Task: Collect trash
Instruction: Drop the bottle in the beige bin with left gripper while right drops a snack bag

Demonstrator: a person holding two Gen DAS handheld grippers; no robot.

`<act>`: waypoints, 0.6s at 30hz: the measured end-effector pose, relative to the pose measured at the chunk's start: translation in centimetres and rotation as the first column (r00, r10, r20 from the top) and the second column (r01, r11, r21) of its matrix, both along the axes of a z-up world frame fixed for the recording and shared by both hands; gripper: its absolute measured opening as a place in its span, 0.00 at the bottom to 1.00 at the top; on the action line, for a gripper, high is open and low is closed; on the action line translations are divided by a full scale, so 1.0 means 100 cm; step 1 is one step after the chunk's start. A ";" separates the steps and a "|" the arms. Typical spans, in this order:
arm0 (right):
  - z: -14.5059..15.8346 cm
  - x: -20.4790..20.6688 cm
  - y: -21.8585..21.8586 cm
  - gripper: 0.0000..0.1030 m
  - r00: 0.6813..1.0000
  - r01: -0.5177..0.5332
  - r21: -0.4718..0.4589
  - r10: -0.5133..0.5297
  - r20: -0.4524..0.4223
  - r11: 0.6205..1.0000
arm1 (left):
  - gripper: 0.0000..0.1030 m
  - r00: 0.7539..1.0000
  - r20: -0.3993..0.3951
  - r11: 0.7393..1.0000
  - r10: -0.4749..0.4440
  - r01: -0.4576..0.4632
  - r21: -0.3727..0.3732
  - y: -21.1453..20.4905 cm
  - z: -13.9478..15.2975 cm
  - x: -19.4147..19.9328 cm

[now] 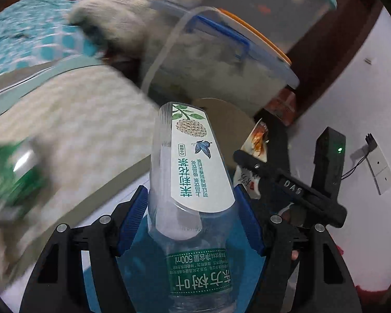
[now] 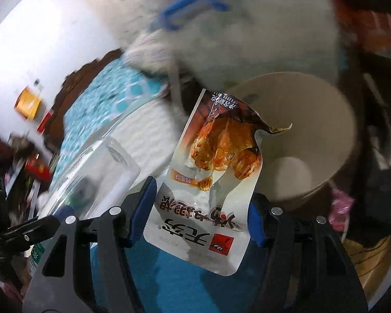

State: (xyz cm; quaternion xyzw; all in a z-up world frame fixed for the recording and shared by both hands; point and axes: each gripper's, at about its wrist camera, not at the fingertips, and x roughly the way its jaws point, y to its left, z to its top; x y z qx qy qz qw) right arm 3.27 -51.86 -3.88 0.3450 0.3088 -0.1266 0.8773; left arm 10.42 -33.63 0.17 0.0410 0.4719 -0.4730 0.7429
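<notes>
Between the blue ribbed fingers (image 1: 133, 224) of the left gripper (image 1: 193, 224) sits a clear plastic bottle (image 1: 187, 182), clamped at its waist with its flat base pointing away. Its wall is smooth and see-through; a green band of white characters wraps the near end, and a pale glossy label with a leaf sprig, a scaly round fruit and a blue butterfly runs up the far half. Just right of it the black frame of the right gripper (image 1: 289, 182) crosses the view, a green light glowing on its body.

From the right wrist, the right gripper (image 2: 199, 214) has its blue fingers (image 2: 143, 208) pinched on the sides of a snack wrapper (image 2: 211, 172). That packet is flat, shiny foil-like film, white at the near end with bold dark characters and a red square, brown and orange higher up with a glazed meat picture; its top edge is torn and ragged. To the left the bottle (image 2: 101, 177) shows as a blurred transparent shape.

Beyond the wrapper stands a round tan paper bucket (image 2: 323, 120), smooth-walled, with a pale bottom, its open mouth just behind and below the packet's torn end.

Farther off, all smeared, lie a cream knitted blanket (image 1: 73, 120), a teal patterned bedcover (image 1: 26, 44), and a clear plastic storage box (image 1: 221, 60) with a blue latch, an orange rim and something grey and fluffy inside. Behind them is a white wall (image 1: 357, 83).
</notes>
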 end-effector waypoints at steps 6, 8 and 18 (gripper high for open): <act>-0.025 0.000 -0.060 0.66 0.998 0.063 0.154 -0.064 0.002 0.986 | 0.63 0.996 -0.026 0.994 -0.089 0.090 0.056 -0.098 -0.022 0.009; -0.031 -0.003 -0.069 0.80 0.995 0.094 0.200 -0.099 0.016 0.975 | 0.72 0.995 -0.037 0.990 -0.089 0.093 0.105 -0.123 -0.031 0.015; -0.020 -0.022 -0.066 0.81 0.984 0.143 0.133 -0.155 0.086 0.981 | 0.76 1.000 -0.024 0.998 0.011 -0.009 0.064 -0.099 -0.019 0.024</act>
